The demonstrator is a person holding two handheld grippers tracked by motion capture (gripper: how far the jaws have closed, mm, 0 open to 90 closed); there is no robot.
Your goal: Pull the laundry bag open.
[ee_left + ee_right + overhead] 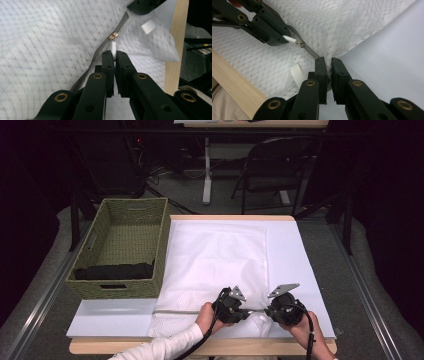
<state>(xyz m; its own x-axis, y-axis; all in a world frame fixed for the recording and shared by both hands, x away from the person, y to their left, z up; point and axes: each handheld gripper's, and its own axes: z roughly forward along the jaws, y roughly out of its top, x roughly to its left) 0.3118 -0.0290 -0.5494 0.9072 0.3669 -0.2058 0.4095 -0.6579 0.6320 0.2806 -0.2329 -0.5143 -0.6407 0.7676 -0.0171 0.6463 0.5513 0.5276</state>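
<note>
The left tool (pixel 114 53) is clamping the white zipper pull (pixel 114 47); the right tool (pixel 329 60) is pinching the mesh bag (pixel 342 22) corner, its pinched edge hidden.

Bright even light on the table (pixel 310 270), dark surroundings, soft focus, close tool arms blurred
</note>
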